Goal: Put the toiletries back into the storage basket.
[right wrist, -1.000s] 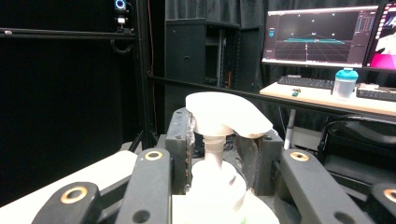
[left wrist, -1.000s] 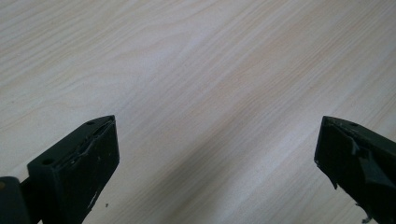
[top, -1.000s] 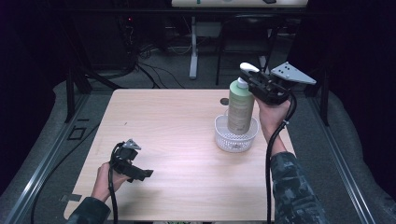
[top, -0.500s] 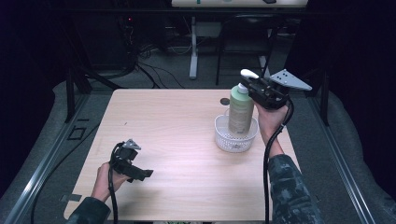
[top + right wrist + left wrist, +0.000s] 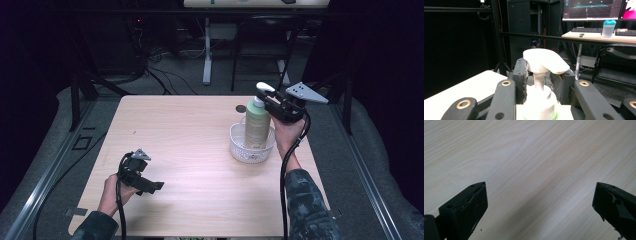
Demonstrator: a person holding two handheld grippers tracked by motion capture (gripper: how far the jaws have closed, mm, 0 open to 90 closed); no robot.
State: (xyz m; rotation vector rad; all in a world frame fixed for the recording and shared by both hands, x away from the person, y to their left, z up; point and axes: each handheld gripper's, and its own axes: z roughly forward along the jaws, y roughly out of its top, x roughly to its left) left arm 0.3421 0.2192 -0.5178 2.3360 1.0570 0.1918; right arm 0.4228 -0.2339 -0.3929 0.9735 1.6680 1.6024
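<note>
Your right hand-held gripper (image 5: 270, 102) is up over the surface's right side, forearm rising steeply from the near edge, wrist bent so the jaws point left, roughly level. It's clamped on the neck of the green pump bottle (image 5: 257, 125), just under the white pump head (image 5: 264, 88); in the right gripper view the two jaws sit tight on either side of the neck (image 5: 539, 78) w/ the pump head (image 5: 545, 61) above them. Grey three-cornered plate sticks out to the right, cable drops along your sleeve.

The bottle is upright, its base inside the white mesh basket (image 5: 240, 150), which sits on the surface toward the right edge, about mid-depth. Can't tell whether the base touches the basket floor.

Your left hand-held gripper (image 5: 147, 184) is low at the near left corner, hand resting on or just above the surface, jaws aimed right and slightly toward you. Jaws are spread wide w/ nothing between; the left gripper view has bare wood (image 5: 536, 170) between the two tips.

Around: a small dark round object (image 5: 241, 108) lies on the surface just behind the basket, toward the far edge. Rest of the surface (image 5: 175, 130) is plain wood. Nothing stands between the two hand-held grippers; they're well apart.
</note>
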